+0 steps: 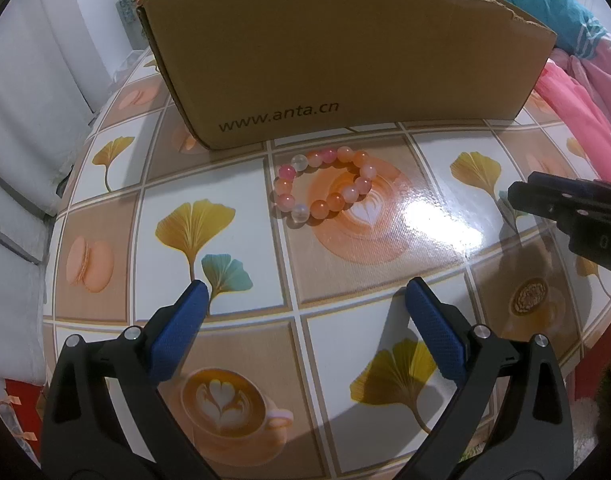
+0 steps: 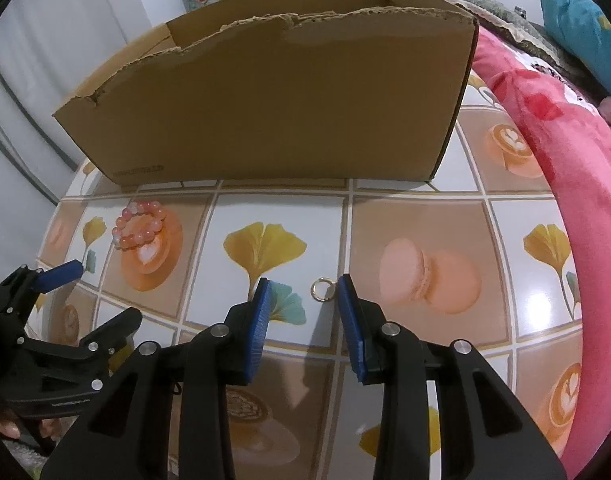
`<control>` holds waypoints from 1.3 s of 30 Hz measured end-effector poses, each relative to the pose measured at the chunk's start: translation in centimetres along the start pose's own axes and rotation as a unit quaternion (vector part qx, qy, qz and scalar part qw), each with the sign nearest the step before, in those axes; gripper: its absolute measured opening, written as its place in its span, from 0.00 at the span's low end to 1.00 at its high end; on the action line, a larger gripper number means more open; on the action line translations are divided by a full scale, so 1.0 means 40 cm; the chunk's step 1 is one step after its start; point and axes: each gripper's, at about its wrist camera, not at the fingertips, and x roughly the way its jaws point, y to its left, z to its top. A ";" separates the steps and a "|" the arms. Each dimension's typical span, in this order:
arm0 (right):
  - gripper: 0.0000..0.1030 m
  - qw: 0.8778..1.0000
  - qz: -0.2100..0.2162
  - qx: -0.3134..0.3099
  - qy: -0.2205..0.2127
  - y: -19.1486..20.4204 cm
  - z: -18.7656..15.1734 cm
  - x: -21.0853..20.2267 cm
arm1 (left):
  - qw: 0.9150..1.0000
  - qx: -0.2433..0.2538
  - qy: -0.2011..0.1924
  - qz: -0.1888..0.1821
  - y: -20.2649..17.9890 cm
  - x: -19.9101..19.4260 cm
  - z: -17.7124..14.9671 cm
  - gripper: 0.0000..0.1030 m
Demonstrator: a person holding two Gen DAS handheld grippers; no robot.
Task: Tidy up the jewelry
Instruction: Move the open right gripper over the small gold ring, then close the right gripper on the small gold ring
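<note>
Jewelry is all out on the worktop point(image 2: 405, 220) as far as these views show: nothing can be seen inside the cardboard box point(image 2: 265, 120) that stands at the far side, though its interior is mostly hidden behind the torn front wall, so I cannot rule out a piece already lying in there. The task looks to be at or near its start.

The bead bracelet point(image 1: 323, 184), pink and orange with a few clear beads, lies just in front of the box, toward its left end, untouched. The left tongs point(image 1: 305, 296) hover near it with jaws wide and nothing between them.

The small gold ring point(image 2: 320, 289) lies flat on the oilcloth, nearer and to the right of the bracelet. The right tongs point(image 2: 303, 284) have it between the blue pads, jaws narrowed to a modest gap. The ring sits beside the right pad, possibly touching it; the left pad stands clear, so it is not yet pinched.

Left to do, by my reading: finish closing on the ring, lift it over the box wall and drop it in, then the same for the bracelet.
</note>
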 end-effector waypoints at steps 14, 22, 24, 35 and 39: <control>0.33 0.998 0.060 0.003 0.007 0.016 -0.007 -0.007 | 1.000 0.000 -0.001 0.000 0.000 0.000 -0.002 0.93; 0.33 0.998 0.006 -0.057 -0.016 0.009 0.003 -0.022 | 1.000 0.000 -0.002 0.000 0.000 0.001 -0.002 0.93; 0.33 0.997 -0.005 -0.078 -0.018 0.010 0.004 -0.017 | 1.000 0.000 -0.002 0.000 0.000 0.001 -0.001 0.93; 0.17 0.990 0.000 -0.141 -0.010 0.026 -0.002 0.008 | 1.000 0.001 -0.002 0.000 -0.003 0.001 -0.004 0.93; 0.12 0.988 0.006 -0.152 -0.008 0.030 -0.005 0.006 | 1.000 0.003 -0.003 0.002 -0.004 0.001 -0.003 0.93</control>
